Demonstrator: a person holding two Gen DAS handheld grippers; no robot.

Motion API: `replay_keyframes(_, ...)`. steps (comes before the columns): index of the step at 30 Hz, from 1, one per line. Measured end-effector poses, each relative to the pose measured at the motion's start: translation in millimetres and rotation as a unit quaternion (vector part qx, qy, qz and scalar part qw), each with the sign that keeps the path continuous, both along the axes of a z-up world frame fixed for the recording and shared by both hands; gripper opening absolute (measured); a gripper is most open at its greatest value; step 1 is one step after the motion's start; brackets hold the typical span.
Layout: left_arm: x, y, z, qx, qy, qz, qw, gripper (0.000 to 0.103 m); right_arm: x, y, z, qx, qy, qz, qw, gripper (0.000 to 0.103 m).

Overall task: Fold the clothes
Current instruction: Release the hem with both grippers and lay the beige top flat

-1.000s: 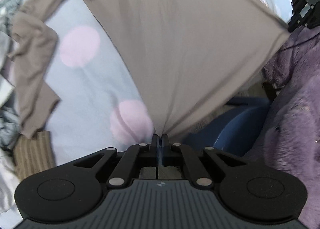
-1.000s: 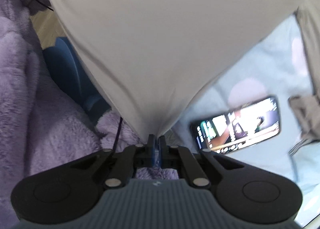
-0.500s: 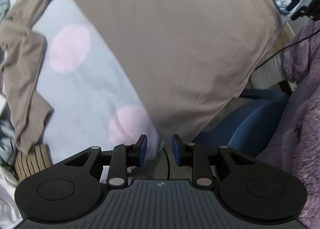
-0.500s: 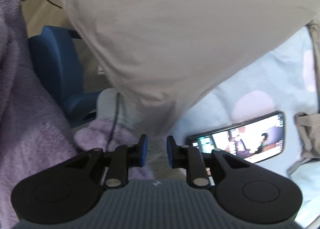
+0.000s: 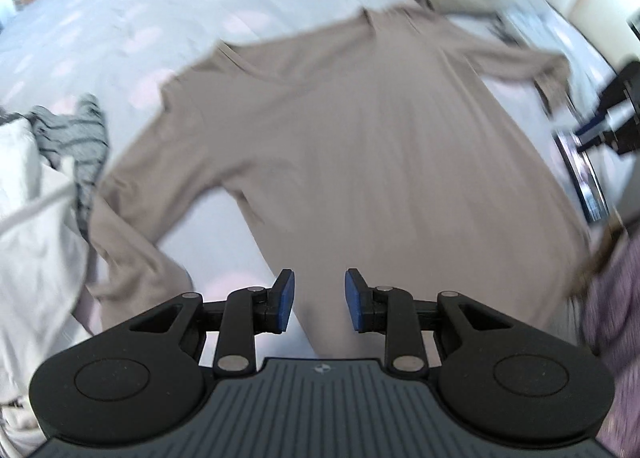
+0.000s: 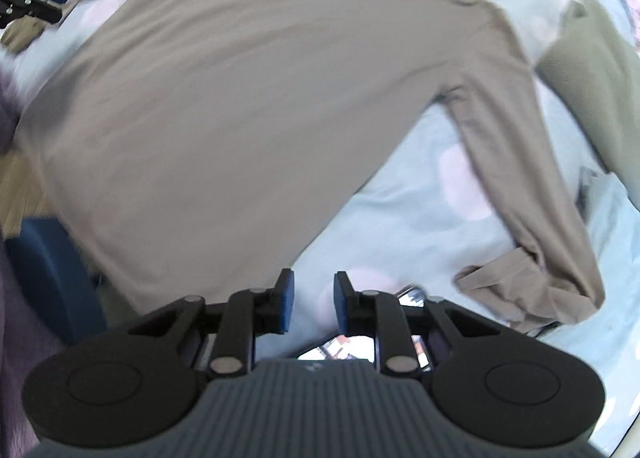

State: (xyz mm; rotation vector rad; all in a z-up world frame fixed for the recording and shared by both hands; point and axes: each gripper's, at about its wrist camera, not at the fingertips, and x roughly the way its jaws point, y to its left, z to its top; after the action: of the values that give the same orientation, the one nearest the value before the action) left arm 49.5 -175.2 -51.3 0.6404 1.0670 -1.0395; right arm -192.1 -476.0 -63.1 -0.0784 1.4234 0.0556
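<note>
one taupe top spread on the bed, both tongs let go

two tongs show, one per hand. the left tongs (image 5: 319, 300) hang with their jaws parted a modest way and nothing between the blue pads; they have just been opening. the right tongs (image 6: 311, 306) stand the same, jaws a little apart and bare, having also just opened.

one long-sleeved taupe top (image 5: 360, 146) lies flat on the bed, body spread and its hem nearest the tongs, at the bed's edge. its two sleeves reach out to either side, each bent back at the elbow; the cuff end of one lies crumpled near the right tongs (image 6: 532, 290).

other cloth counted: one olive-grey garment (image 6: 592, 90) beyond the shoulder, one grey striped piece (image 5: 76, 138) and one white heap (image 5: 32, 226) at the far side. one phone (image 6: 360, 350) with a lit screen lies under the right tongs.

the bed sheet (image 6: 400, 218) is pale blue with pink dots. beside the bed stand a blue chair (image 6: 48, 278) and purple fleece (image 5: 616, 298), over a wooden floor (image 6: 20, 186).
</note>
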Motion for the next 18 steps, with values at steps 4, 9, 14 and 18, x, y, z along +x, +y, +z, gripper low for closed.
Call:
replay_keyframes(4, 19, -11, -5, -0.026, -0.03, 0.046, 0.9981, 0.025, -1, -29, -5, -0.008, -0.039, -0.075, 0.996, 0.024)
replay_keyframes(9, 38, -21, -17, -0.037, -0.066, 0.091, 0.993, 0.025, -14, -90, -6, -0.007, -0.102, -0.221, 0.97, 0.024)
replay_keyframes(14, 54, -26, -30, -0.037, -0.065, 0.123, 0.9895, 0.025, -26, -133, -12, -0.046, -0.122, -0.327, 0.936, 0.024)
replay_keyframes(18, 56, -31, -38, -0.03, -0.067, 0.121, 0.9899, 0.025, -44, -169, -24, -0.044, -0.132, -0.422, 0.896, 0.024)
